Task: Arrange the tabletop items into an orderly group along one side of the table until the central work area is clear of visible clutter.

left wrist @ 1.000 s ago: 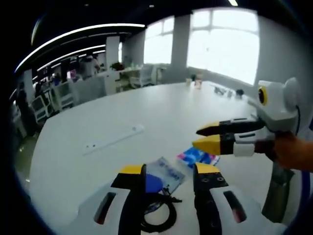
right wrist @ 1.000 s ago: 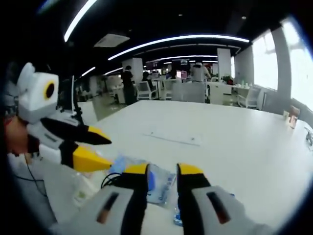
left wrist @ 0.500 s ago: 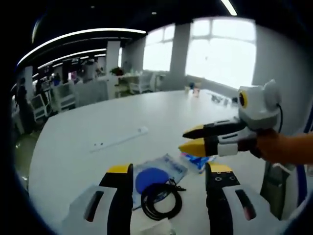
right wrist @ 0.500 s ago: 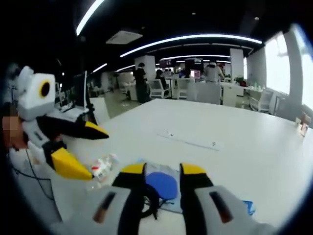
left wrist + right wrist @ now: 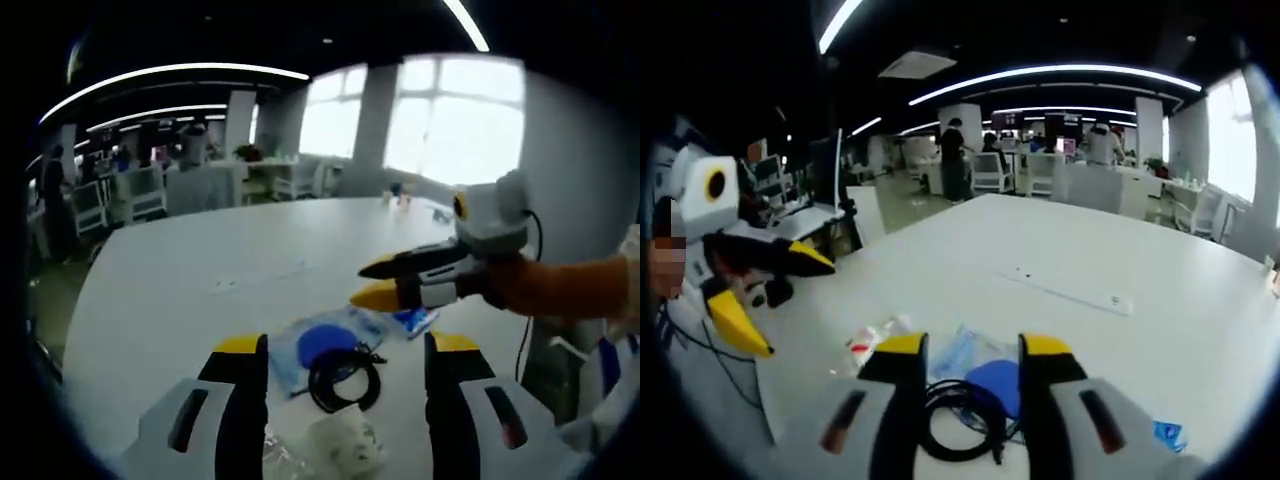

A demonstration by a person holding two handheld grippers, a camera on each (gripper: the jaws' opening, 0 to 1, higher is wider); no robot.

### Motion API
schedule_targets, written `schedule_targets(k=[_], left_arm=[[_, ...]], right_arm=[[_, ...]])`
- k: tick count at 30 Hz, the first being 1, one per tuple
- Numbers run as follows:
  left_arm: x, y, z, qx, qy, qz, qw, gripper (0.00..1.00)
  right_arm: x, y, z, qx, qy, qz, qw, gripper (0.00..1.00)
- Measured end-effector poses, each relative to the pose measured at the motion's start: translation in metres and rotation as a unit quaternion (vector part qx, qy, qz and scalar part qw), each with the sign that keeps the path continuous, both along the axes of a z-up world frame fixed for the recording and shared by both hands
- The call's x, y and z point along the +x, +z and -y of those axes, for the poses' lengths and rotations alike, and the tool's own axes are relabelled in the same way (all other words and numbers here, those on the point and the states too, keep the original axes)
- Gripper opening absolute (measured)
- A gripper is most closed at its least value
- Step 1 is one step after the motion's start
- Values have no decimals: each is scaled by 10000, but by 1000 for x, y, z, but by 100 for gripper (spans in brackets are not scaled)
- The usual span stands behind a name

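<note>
- Both grippers empty, jaws apart: left gripper (image 5: 340, 350), right gripper (image 5: 973, 348).
- Clutter low-centre in the left gripper view: black cable coil (image 5: 343, 375), blue-disc pouch (image 5: 322, 343), white adapter (image 5: 345, 447).
- I'd drop onto the coil's near loop, jaws straddling it, and close fully before sliding it aside.

A large white table (image 5: 200, 270) carries a coiled black cable (image 5: 340, 377), a clear bag with a blue disc (image 5: 322, 343), a white strip (image 5: 1070, 291), and what may be a crumpled wrapper (image 5: 872, 340), clustered near one edge.
</note>
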State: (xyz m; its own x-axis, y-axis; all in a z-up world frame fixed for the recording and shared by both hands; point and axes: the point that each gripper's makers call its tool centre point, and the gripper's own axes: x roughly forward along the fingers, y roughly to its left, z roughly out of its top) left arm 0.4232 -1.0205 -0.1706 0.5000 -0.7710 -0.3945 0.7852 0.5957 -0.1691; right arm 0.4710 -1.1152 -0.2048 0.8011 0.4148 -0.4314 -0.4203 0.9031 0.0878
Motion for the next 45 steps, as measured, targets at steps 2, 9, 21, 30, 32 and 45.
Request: schedule_targets(k=[2,9,21,30,32,45], left_arm=[[-1,-1,-6,-9,17,-17,10000,59],[-4,-2,-29,-55,135,-46,9999,59],[-10,-6,-61,-131,267,-165,9994,57],[-13,-8,-85,-194,381,-225,9988,56],[-12,-8,-89,-232,407,-231,9986,55],[-6,-12,-111,-341,603,-257,9973,52]], right_arm=[[2,0,-10,-11,92,-17,10000,35],[9,-1,-40,-4,355,-54,9994,35],[26,-6,-99,-45,951,-196,9953,35],[39,-23,-131,-79,1329,-477,9900,35],[41,-31,-138,-111,1438,-580,9878,35],[57,-78,-157,137,1513,-1524,9766,35]])
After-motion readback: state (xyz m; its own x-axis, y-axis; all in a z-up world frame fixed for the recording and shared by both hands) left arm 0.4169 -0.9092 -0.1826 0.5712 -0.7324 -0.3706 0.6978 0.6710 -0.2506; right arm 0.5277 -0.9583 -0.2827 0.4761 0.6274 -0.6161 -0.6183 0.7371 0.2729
